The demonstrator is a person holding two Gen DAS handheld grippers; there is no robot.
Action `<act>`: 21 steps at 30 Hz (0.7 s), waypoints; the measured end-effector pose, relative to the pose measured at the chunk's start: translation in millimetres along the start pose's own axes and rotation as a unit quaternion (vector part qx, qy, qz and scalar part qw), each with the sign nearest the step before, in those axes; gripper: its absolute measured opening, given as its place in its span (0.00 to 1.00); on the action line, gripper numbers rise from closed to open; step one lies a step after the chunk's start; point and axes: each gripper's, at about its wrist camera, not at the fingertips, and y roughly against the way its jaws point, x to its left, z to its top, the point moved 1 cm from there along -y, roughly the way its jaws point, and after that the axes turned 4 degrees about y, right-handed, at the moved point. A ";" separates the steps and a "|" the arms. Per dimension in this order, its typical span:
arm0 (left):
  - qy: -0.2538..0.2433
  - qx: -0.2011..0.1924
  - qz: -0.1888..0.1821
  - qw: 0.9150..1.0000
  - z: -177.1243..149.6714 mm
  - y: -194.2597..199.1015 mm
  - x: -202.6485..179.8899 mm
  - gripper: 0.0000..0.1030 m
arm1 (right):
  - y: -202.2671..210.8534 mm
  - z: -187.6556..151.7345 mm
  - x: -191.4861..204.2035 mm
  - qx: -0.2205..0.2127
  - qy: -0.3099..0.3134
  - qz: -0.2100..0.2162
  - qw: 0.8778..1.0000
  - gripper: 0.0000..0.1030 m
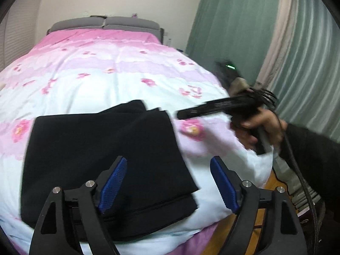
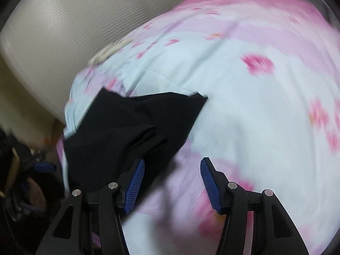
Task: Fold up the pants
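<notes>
Black pants [image 1: 102,155] lie folded into a rough rectangle on the pink and white floral bed cover [image 1: 106,80], near its front edge. My left gripper [image 1: 167,174] is open and empty, just above the near right part of the pants. My right gripper [image 2: 172,176] is open and empty above the cover, just right of the pants [image 2: 131,125]. The right gripper also shows in the left wrist view [image 1: 223,106], held in a hand at the bed's right side. That view is blurred.
A grey headboard [image 1: 106,24] stands at the far end of the bed. Green and white curtains [image 1: 276,42] hang on the right. Wooden floor [image 1: 269,187] shows past the bed's near right corner. A pale wall [image 2: 53,21] lies left of the bed.
</notes>
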 end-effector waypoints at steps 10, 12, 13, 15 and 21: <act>0.010 0.004 0.055 0.998 13.6 -5.3 67.9 0.79 | -14.6 -39.1 40.2 -0.125 -0.197 0.006 0.972 0.68; 0.013 0.011 0.060 0.998 14.5 -10.5 79.5 0.79 | -23.5 -37.0 46.1 -0.131 -0.209 -0.029 0.969 0.48; 0.017 0.013 0.064 0.998 15.5 -11.6 86.9 0.79 | -26.7 -35.5 49.2 -0.137 -0.211 -0.033 0.967 0.41; 0.029 0.011 0.067 0.997 19.0 -11.9 101.4 0.79 | -32.4 -32.8 50.9 -0.129 -0.215 -0.048 0.967 0.15; 0.058 -0.014 0.072 0.996 30.5 -4.3 131.9 0.79 | -15.9 -13.8 68.4 -0.159 -0.154 -0.048 0.974 0.11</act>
